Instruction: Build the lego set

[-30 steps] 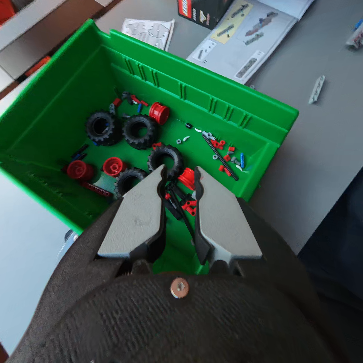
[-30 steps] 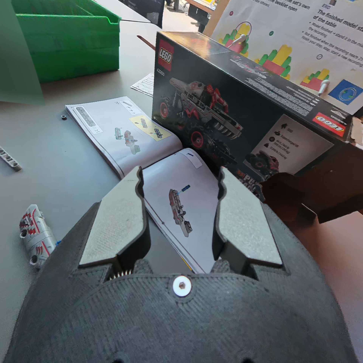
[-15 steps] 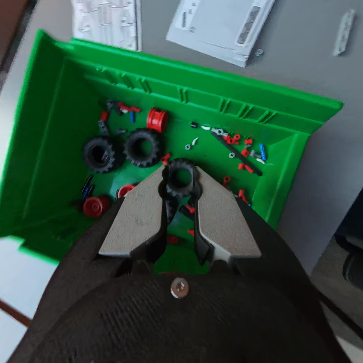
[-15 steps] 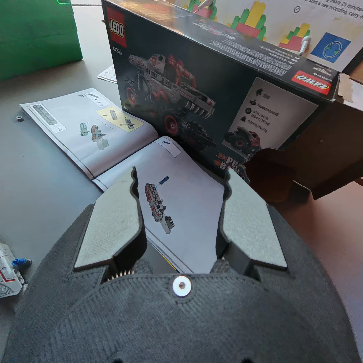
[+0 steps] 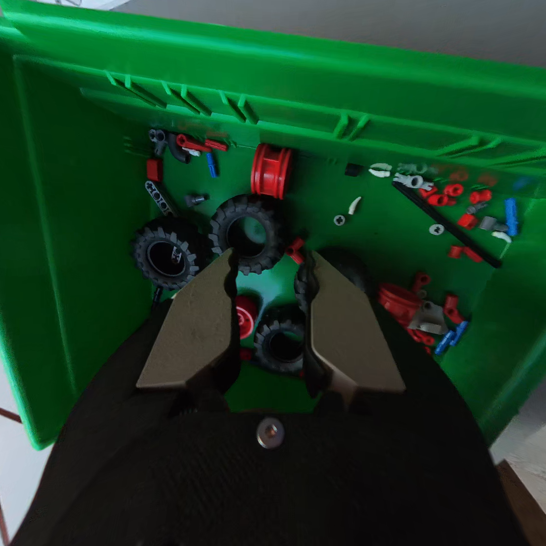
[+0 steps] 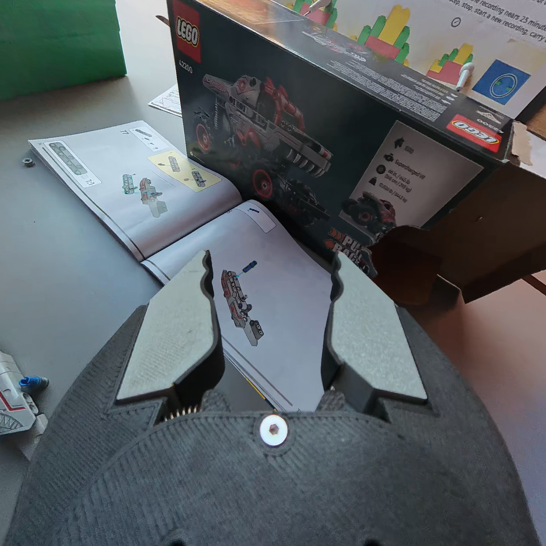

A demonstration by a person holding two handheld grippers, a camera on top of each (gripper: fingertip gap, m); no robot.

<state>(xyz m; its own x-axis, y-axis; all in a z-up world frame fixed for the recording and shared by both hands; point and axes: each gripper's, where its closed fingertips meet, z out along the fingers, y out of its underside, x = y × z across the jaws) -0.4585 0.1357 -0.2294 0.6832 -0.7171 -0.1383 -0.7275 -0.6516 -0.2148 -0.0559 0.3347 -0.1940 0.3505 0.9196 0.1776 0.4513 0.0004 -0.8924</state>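
Over the green bin (image 5: 44,236) the left gripper (image 5: 270,257) hangs with fingers spread and empty, a black tyre (image 5: 246,232) just ahead of its left fingertip, while the right gripper (image 6: 271,266), also spread, idles over the instruction booklet (image 6: 280,266).

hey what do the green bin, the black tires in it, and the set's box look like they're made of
Green bin: apparently moulded hard plastic, glossy, judging by its ribbed wall and sheen. Black tires: likely soft rubber, matte, with chunky tread blocks. Box: printed cardboard with a slight sheen; its torn end flap shows raw brown board.
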